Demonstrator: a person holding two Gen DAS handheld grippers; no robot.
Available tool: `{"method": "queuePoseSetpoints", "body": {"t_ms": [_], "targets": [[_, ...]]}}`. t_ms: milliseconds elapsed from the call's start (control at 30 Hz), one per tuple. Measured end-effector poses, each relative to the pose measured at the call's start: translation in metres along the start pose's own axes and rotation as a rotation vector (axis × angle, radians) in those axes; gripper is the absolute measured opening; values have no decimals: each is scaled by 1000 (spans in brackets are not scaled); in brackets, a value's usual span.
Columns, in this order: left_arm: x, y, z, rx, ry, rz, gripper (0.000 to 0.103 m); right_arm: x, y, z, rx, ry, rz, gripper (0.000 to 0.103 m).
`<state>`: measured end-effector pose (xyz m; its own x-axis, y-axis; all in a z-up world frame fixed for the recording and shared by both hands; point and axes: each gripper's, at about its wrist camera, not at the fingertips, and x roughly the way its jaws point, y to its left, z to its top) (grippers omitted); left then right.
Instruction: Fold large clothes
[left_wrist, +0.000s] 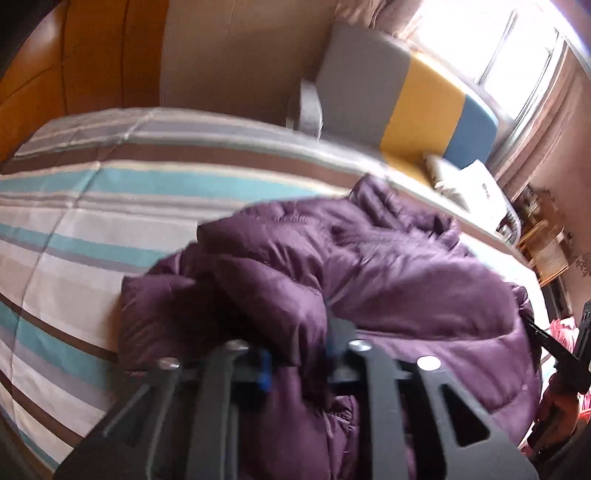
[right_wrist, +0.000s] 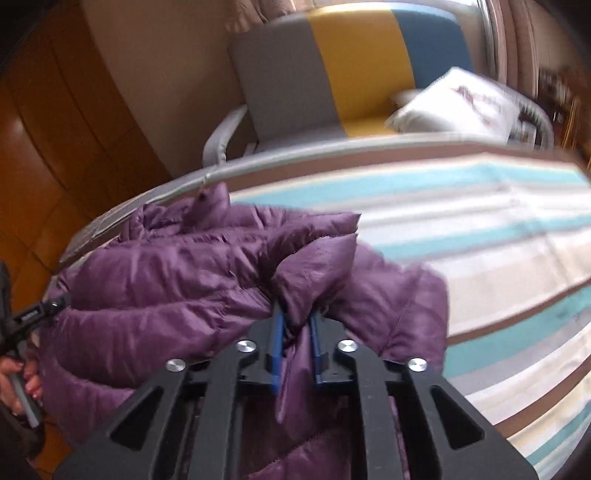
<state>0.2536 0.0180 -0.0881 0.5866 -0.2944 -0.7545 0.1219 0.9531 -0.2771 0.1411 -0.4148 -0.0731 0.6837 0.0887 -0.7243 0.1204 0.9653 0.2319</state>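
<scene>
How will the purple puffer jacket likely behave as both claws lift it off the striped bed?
The purple puffer jacket is probably floppy: it sags in folds around the right claw. Its puffy quilting suggests it is light for its bulk. The shiny fabric may slip in the left claw.

A purple quilted down jacket (left_wrist: 388, 266) lies crumpled in a puffy heap on the striped bed (left_wrist: 74, 229), near its edge, with folds of its shiny fabric bunched up and gathered at the front.
</scene>
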Motion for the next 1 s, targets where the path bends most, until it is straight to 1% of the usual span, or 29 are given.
{"method": "queuePoseSetpoints", "body": {"t_ms": [33, 67, 133, 167, 267, 333, 400, 500, 600, 700, 767, 833, 867, 900, 933, 967, 1000], "targets": [[-5, 0, 2, -5, -22, 3, 13, -7, 4, 3, -6, -25, -7, 10], [-13, 0, 6, -23, -64, 5, 12, -15, 8, 10, -7, -63, -14, 10], [-16, 2, 13, -44, -96, 10, 12, -19, 11, 22, -11, -96, -33, 10], [-12, 0, 17, -45, -98, 28, 12, -14, 12, 26, -12, -88, -42, 10], [12, -3, 20, -25, -53, 92, 13, 10, 12, 28, -2, -42, -68, 10], [25, -3, 17, -15, -38, 124, 16, 28, 7, 22, 13, -19, -96, 10], [33, -2, 13, 0, -48, 140, 24, 43, 6, 17, 31, -11, -114, 10], [41, -3, 6, 31, -72, 156, 33, 58, 3, 8, 44, -14, -138, 10], [47, -4, 0, 45, -90, 160, 38, 70, 2, 4, 32, -20, -168, 10], [51, -1, -4, 26, -102, 157, 40, 76, 6, 2, 13, -22, -209, 10], [52, -3, -5, 31, -106, 167, 41, 81, 9, 1, -2, -23, -232, 10], [52, -3, -5, 33, -107, 180, 43, 81, 11, -1, -9, -28, -244, 10], [51, -3, -6, 30, -109, 186, 48, 81, 10, -2, -8, -30, -243, 10], [50, -3, -6, 24, -110, 203, 56, 81, 9, -1, -6, -32, -241, 10], [46, -3, -6, 15, -114, 231, 62, 80, 8, -1, -5, -33, -240, 10], [42, -4, -6, 9, -120, 242, 73, 80, 8, -2, -3, -35, -240, 10], [35, -5, -7, 5, -132, 236, 77, 79, 8, -2, -3, -36, -241, 10]]}}
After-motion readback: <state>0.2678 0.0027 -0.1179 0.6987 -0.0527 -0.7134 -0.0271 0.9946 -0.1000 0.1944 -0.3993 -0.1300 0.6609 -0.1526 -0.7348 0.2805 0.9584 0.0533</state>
